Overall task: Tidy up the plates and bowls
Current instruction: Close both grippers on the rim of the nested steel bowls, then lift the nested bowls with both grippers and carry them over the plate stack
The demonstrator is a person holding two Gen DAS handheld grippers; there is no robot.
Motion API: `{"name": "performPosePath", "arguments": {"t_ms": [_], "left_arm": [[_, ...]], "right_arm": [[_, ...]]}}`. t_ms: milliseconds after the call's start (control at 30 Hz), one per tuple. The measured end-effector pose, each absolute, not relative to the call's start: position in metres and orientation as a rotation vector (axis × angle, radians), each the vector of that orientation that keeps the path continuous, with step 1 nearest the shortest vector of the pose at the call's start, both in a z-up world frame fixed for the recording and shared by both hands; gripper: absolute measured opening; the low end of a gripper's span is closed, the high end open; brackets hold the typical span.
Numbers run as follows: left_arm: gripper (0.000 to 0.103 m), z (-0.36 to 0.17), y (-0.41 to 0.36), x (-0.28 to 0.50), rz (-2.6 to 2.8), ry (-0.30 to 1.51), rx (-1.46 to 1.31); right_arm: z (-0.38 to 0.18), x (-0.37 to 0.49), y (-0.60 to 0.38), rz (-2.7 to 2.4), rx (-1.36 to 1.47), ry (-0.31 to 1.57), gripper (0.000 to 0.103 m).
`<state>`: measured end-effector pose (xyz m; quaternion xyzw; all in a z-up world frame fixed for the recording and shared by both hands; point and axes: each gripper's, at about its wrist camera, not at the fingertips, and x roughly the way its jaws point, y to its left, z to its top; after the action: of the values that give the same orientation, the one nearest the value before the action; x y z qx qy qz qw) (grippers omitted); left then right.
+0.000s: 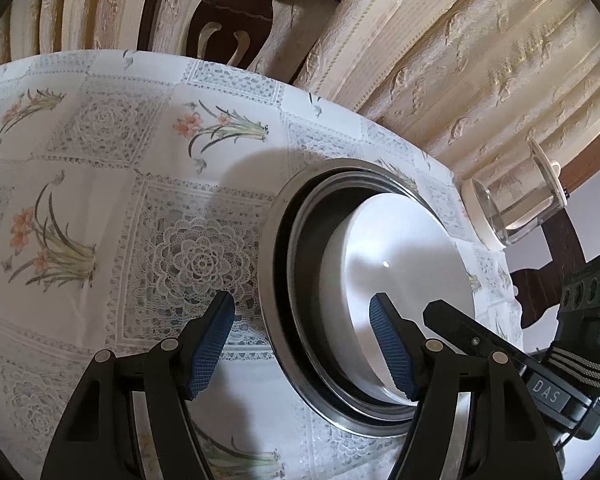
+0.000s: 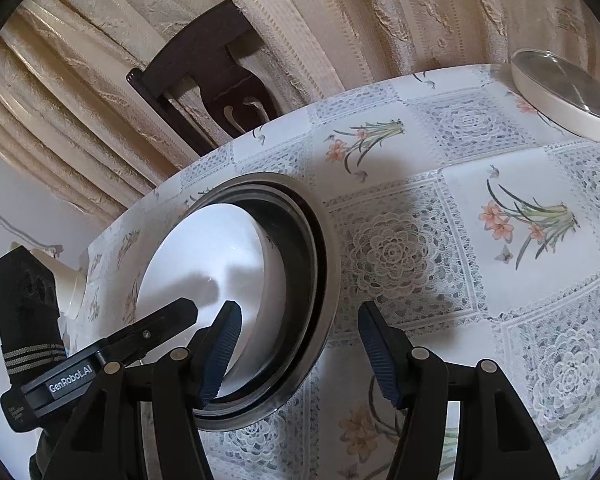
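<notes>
Downward and forward tilts the left claw (image 1: 302, 346), jaws apart and empty, straddling the near rim of the steel plates (image 1: 274, 264): one pad over the worktop (image 1: 100, 208), the other over the white bowl (image 1: 412, 248) nested inside. Mirroring it, the right claw (image 2: 298, 350) also gapes empty, its left pad over the bowl, its right pad past the plates' rim. A glass jar (image 1: 512, 200) lies far beyond.
</notes>
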<state>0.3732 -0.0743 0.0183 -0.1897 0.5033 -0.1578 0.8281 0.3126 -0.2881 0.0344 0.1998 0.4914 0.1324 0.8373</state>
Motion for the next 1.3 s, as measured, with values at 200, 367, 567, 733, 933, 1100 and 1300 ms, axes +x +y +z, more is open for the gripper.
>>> {"name": "performPosePath", "arguments": {"t_ms": [200, 367, 567, 733, 933, 1100, 1300], "left_arm": [[0.054, 0.015, -0.076, 0.375, -0.354, 1.07, -0.396], [0.045, 0.018, -0.085, 0.373, -0.365, 1.062, -0.368], [0.045, 0.02, -0.086, 0.369, -0.36, 1.058, -0.354], [0.045, 0.022, -0.086, 0.364, -0.352, 1.069, -0.353], [0.045, 0.022, -0.088, 0.355, -0.349, 1.081, -0.34], [0.045, 0.023, -0.091, 0.345, -0.355, 1.08, -0.323], [0.045, 0.026, -0.098, 0.333, -0.348, 1.057, -0.273]], "right_arm": [[0.033, 0.315, -0.282, 0.308, 0.408, 1.039, 0.053], [0.034, 0.314, -0.274, 0.305, 0.369, 1.036, 0.049], [0.035, 0.31, -0.273, 0.299, 0.338, 1.03, 0.047], [0.036, 0.307, -0.273, 0.297, 0.339, 1.041, 0.046], [0.036, 0.298, -0.274, 0.3, 0.34, 1.053, 0.046], [0.035, 0.29, -0.279, 0.304, 0.363, 1.061, 0.046], [0.035, 0.282, -0.281, 0.304, 0.365, 1.058, 0.046]]}}
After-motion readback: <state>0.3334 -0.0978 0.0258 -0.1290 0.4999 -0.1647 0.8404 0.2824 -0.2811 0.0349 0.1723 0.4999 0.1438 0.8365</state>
